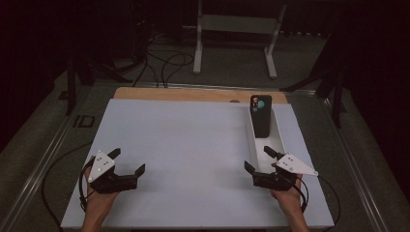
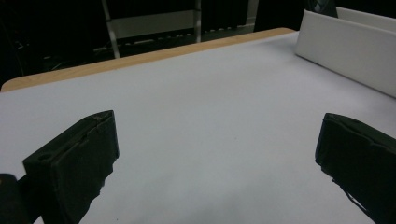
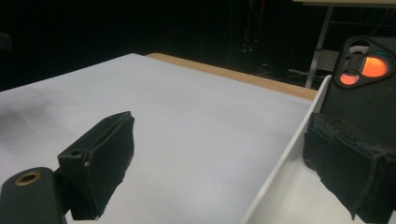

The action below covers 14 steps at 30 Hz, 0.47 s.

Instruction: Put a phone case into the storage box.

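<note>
You've hardly begun: your right gripper (image 1: 261, 160), fingers wide, straddles the white tray's (image 1: 251, 140) near wall, the phone (image 1: 261, 116) untouched at 12 o'clock, while your left gripper (image 1: 128, 161) waits wide and empty.

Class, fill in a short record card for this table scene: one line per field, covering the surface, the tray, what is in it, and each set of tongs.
Surface: white table top with a wooden strip along the far edge
Tray: long white tray at the right side
Contents: a dark phone, back facing up, in the tray's far part
Left tongs: open, holding nothing, over bare table at the near left
Right tongs: open, holding nothing, at the tray's near end, one jaw on each side of the tray wall
</note>
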{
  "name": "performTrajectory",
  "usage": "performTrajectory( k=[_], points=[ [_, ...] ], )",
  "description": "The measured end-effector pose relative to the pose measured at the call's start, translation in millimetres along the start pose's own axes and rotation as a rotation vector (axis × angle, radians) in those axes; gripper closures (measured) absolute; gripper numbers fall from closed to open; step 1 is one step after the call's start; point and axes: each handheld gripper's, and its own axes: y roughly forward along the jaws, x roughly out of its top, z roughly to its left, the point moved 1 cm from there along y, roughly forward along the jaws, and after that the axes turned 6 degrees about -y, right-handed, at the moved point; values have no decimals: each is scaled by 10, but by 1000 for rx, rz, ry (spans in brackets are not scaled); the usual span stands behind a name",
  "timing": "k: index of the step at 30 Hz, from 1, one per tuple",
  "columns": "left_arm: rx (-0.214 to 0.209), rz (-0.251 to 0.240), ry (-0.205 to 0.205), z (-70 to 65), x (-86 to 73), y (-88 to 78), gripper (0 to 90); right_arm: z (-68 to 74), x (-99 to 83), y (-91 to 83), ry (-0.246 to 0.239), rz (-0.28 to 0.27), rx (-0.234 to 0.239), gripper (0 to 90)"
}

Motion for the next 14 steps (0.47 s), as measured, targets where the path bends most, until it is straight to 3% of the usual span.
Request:
performTrajectory(
  k=[5,14],
  points=[
    [8,1,17,-22,-31,-1,2,3,-42,-48,2,-7,-13,92],
    [36,-15,10,-46,-37,-10,2,0,-86,-97,8,-6,-26,92]
  ],
)
